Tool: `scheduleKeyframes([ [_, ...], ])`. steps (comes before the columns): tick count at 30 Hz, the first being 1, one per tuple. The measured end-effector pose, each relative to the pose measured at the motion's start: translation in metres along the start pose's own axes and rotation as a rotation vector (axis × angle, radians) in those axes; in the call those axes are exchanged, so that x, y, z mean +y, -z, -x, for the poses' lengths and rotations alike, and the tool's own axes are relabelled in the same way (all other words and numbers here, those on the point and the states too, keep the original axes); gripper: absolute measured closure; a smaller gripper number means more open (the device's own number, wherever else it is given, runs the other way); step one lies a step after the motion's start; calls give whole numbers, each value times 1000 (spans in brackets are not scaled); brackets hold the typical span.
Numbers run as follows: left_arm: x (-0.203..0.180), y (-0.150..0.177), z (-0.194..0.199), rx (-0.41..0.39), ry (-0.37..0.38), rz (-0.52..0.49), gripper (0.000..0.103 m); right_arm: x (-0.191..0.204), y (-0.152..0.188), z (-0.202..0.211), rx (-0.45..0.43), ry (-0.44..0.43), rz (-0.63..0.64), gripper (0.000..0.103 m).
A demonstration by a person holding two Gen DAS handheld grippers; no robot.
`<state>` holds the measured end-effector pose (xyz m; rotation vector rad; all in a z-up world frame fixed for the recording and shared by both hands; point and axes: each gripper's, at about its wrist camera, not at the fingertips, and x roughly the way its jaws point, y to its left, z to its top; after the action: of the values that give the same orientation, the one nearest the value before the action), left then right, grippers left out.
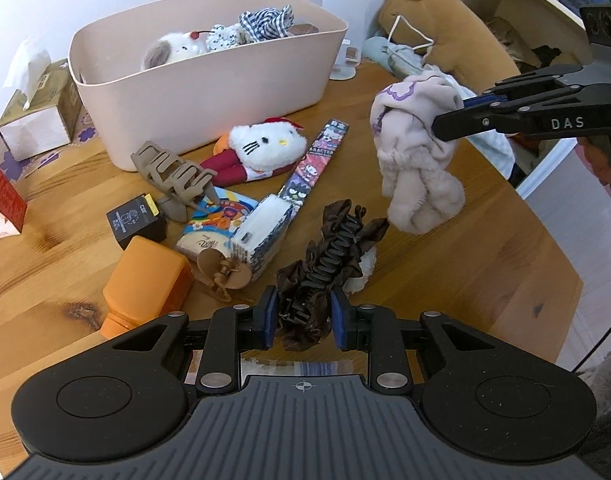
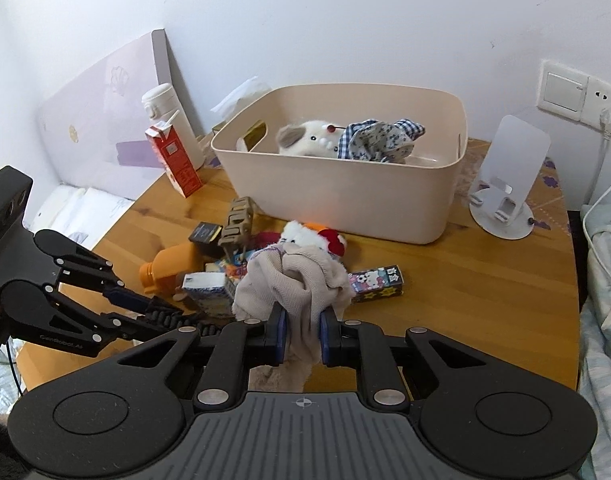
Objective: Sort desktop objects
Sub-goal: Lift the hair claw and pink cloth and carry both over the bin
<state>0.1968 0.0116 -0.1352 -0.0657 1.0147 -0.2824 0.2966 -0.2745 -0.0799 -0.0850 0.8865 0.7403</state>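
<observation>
My left gripper (image 1: 303, 318) is shut on a dark brown ruffled hair clip (image 1: 329, 256) at the near edge of the wooden table (image 1: 485, 264); it also shows in the right wrist view (image 2: 161, 312). My right gripper (image 2: 301, 332) is shut on a beige cloth (image 2: 293, 284) and holds it above the table; the cloth hangs in the left wrist view (image 1: 417, 156). The pink bin (image 1: 209, 76) stands at the back with a plush toy and a checked cloth in it. A Hello Kitty plush (image 1: 265, 148) lies in front of the bin.
A beige claw clip (image 1: 177, 172), a black box (image 1: 135, 220), an orange bottle (image 1: 145, 288), a tissue pack (image 1: 265, 232) and a sticker box (image 1: 313, 160) clutter the table. A tissue box (image 1: 37, 112), a red carton (image 2: 173, 160) and a white stand (image 2: 509, 184) stand around the bin.
</observation>
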Motion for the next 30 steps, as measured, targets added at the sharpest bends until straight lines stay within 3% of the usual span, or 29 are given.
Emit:
scheduleKeyframes([
  [15,13,-27,31,-121,-12,43,77,-11,-17,11,-62,42,-15,87],
  [30,53,-94,65,-295,-102,65,77,-43,-79,13,-182,118,11,87],
])
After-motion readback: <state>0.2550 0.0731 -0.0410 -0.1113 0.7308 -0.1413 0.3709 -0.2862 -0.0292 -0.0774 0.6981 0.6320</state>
